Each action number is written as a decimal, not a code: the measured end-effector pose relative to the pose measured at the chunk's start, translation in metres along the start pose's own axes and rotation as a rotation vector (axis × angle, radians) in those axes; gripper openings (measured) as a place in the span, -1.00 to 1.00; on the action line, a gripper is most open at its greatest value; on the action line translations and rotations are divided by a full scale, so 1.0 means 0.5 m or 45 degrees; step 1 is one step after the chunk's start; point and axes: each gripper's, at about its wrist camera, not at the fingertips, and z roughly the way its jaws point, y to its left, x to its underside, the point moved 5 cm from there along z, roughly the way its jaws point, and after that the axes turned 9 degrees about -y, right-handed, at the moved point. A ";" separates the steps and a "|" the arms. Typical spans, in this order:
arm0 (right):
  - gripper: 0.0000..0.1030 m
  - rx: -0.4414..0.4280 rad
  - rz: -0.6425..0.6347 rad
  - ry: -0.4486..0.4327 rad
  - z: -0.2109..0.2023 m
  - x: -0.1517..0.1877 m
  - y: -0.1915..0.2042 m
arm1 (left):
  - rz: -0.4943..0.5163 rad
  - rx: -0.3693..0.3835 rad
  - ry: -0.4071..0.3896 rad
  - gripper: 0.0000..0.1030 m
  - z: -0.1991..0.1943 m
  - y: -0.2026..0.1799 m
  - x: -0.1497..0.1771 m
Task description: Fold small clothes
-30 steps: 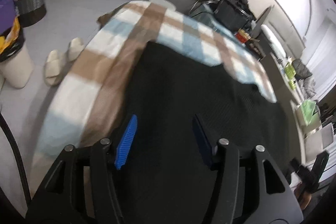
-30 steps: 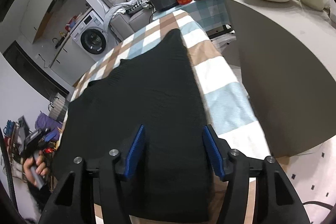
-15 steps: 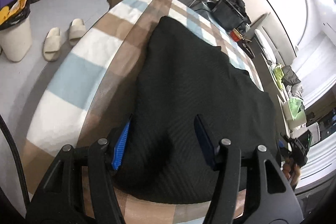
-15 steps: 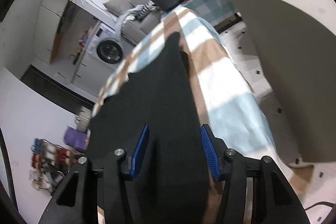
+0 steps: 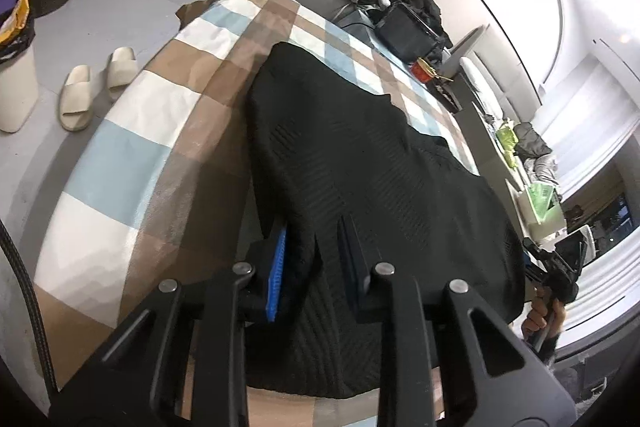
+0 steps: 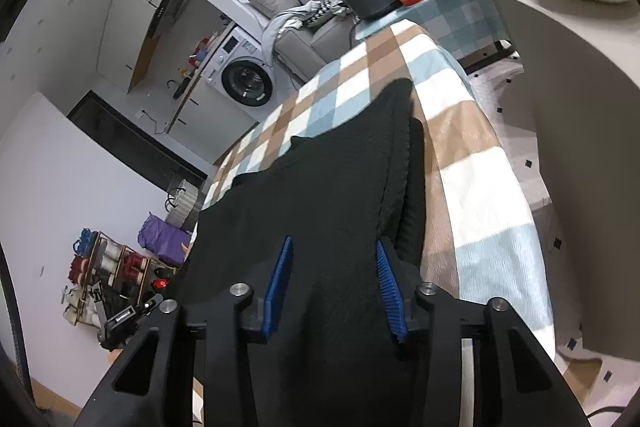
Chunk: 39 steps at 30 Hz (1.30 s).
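Since a second ago both tools have come in over the near hem of the black knitted garment [image 5: 360, 163] and narrowed their jaws, where before they hung wide above the cloth. The garment lies spread flat on the checked blanket [image 5: 132, 131] that covers the worktop, its near hem at the blanket's near edge, presumably laid out so two corners can be lifted together for a fold. The left tool [image 5: 312, 259] is closing and already pinches a raised ridge of knit between its blue pads. The right tool [image 6: 334, 287] is closing too, straddling the garment's right edge, but its pads do not yet press the cloth. The garment's near hem is hidden under both tools, and its type is hard to tell.
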 end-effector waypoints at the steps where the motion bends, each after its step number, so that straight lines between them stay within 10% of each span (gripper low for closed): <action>1: -0.25 -0.015 -0.012 0.001 0.002 -0.003 0.003 | -0.005 0.003 0.012 -0.57 0.005 -0.001 0.000; 8: -0.42 0.072 -0.070 0.071 0.049 -0.008 -0.002 | -0.023 -0.106 0.094 -0.33 0.057 0.017 0.001; 11: -0.84 0.176 -0.094 0.085 0.066 -0.006 -0.019 | -0.028 -0.116 0.057 -0.78 0.068 0.026 -0.005; 15: -0.87 0.169 -0.152 0.010 0.055 -0.021 -0.006 | -0.042 -0.057 -0.018 -0.90 0.052 0.022 -0.025; 21: -0.87 0.117 -0.200 -0.147 0.025 -0.076 0.033 | -0.033 -0.040 -0.146 -0.90 0.022 0.016 -0.068; 27: -0.80 0.281 -0.185 0.123 0.089 -0.042 -0.017 | -0.082 -0.212 0.016 -0.80 0.071 0.078 -0.037; 33: -0.33 0.214 -0.041 0.049 0.075 -0.078 -0.052 | -0.068 -0.185 -0.010 -0.22 0.088 0.078 -0.079; 39: -0.28 0.265 0.015 0.027 0.132 -0.154 -0.076 | -0.002 -0.211 0.048 -0.21 0.193 0.055 -0.150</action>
